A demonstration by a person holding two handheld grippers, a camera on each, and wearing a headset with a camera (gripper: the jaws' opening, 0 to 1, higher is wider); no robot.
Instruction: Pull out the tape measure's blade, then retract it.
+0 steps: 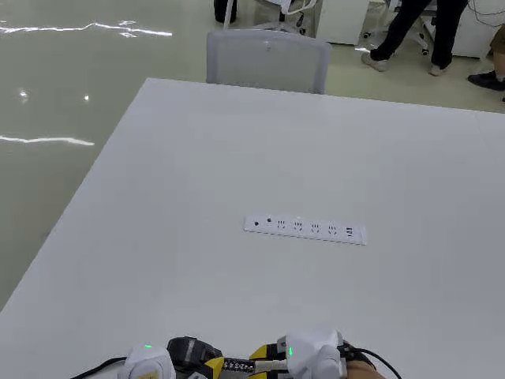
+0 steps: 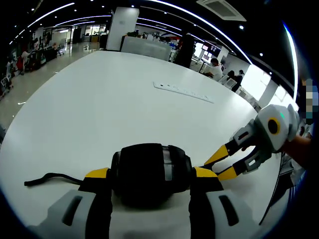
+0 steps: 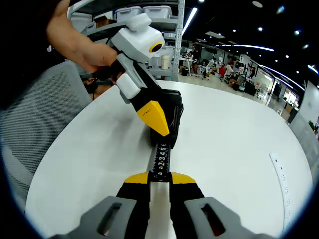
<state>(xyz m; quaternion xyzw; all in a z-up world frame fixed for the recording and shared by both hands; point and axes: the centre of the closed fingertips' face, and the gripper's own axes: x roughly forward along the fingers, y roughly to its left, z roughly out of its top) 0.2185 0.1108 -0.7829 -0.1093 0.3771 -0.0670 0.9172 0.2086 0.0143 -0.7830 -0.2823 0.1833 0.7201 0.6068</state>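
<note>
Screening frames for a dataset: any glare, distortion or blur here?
Head view: light streaks glare on the floor, table evenly lit, tape measure cropped at the bottom edge. Left gripper view: fisheye bows the table. Right gripper view: blade numerals sharp.

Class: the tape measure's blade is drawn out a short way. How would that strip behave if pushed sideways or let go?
The blade spans straight from the case to the right gripper, so it is probably stiff over this short span. Being a thin strip, it would likely flex if pushed. Released, it may snap back.
</note>
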